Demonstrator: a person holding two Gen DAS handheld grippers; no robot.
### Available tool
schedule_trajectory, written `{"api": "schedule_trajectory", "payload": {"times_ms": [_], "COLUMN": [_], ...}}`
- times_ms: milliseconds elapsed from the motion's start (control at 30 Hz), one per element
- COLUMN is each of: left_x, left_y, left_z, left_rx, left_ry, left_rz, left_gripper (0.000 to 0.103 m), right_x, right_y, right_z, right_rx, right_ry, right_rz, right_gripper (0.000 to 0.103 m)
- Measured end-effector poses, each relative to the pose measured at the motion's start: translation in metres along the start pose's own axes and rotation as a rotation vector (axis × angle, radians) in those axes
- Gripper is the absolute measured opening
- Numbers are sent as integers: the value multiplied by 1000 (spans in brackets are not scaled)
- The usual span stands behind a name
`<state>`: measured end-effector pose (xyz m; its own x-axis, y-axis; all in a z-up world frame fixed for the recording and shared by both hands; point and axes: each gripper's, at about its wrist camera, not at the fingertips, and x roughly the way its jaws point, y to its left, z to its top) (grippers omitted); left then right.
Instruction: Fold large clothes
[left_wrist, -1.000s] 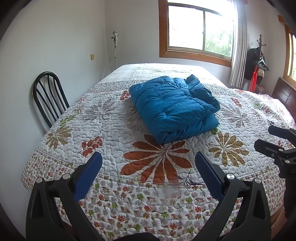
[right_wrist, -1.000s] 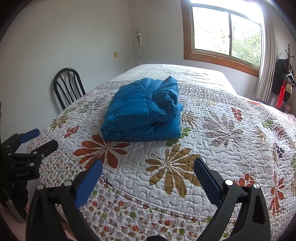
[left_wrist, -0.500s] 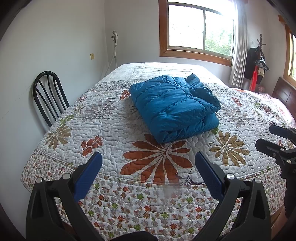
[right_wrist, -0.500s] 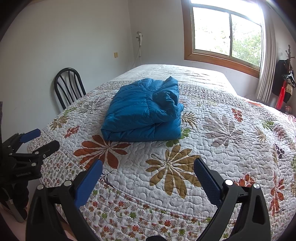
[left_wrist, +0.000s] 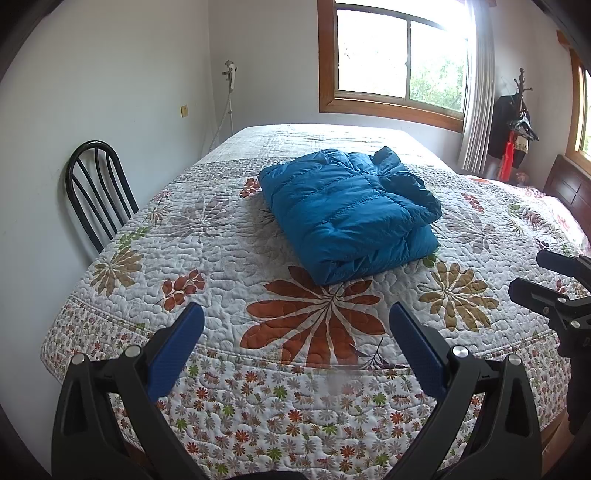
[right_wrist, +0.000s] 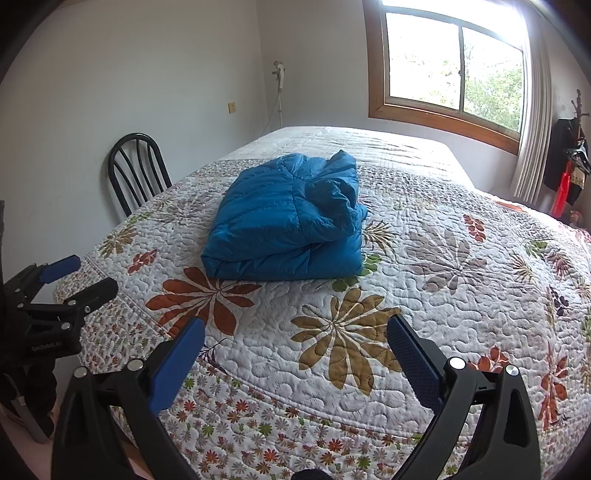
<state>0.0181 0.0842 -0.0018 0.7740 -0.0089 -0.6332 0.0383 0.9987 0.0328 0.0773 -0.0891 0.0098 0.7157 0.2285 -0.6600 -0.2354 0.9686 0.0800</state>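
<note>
A blue puffer jacket (left_wrist: 351, 210) lies folded into a compact bundle on the bed's floral quilt (left_wrist: 221, 251); it also shows in the right wrist view (right_wrist: 291, 221). My left gripper (left_wrist: 295, 325) is open and empty, held back off the bed's near edge, well short of the jacket. My right gripper (right_wrist: 293, 338) is open and empty too, also off the near edge. Each gripper shows at the side of the other's view: the right one (left_wrist: 546, 273) and the left one (right_wrist: 77, 277).
A black metal chair (left_wrist: 98, 192) stands against the left wall beside the bed. A window (left_wrist: 399, 59) with a curtain is behind the bed. A coat rack (left_wrist: 515, 122) with clothes stands at the back right, next to a wooden headboard (left_wrist: 565, 188).
</note>
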Motion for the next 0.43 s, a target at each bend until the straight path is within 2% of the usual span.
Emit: {"api": "schedule_trajectory", "payload": {"times_ms": [433], "left_x": [2], "left_y": [0], "left_z": [4], "left_rx": [8], "left_ry": [4], "left_rz": [-4], "left_gripper": [100], "right_x": [3], "right_y": [-2], "right_z": [-1], "right_rx": [-6], "right_ry": [7], "right_rz": [5], "right_gripper": [99]}}
